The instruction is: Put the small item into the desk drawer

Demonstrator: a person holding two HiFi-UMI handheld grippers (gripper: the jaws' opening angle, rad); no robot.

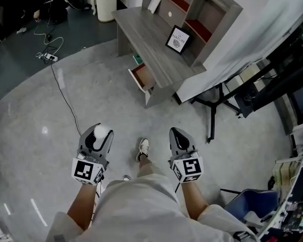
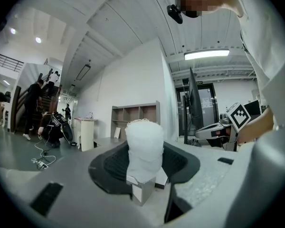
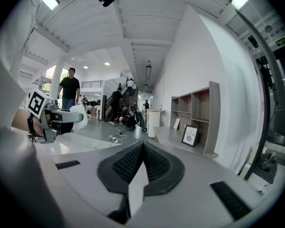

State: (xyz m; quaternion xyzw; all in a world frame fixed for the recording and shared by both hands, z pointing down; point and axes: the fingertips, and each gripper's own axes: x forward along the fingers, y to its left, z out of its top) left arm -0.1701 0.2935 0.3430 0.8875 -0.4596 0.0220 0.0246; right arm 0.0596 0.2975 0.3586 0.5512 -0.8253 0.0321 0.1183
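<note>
My left gripper (image 1: 101,131) (image 2: 145,151) is shut on a small white wrapped item (image 2: 144,146) (image 1: 101,132) that stands up between its black pads. My right gripper (image 1: 175,133) (image 3: 142,148) is shut, its pads meeting at the tip with nothing between them. Both are held in front of me above the floor, well short of the grey wooden desk (image 1: 149,39) (image 3: 173,137). The desk's drawer (image 1: 142,78) stands pulled open at the near end, showing a reddish inside.
A framed picture (image 1: 178,39) (image 3: 190,135) stands on the desk, under a shelf hutch (image 1: 197,14). A black stand (image 1: 212,107) is to the right of the desk. A cable and power strip (image 1: 48,57) lie on the floor at left. People stand far off (image 3: 69,91).
</note>
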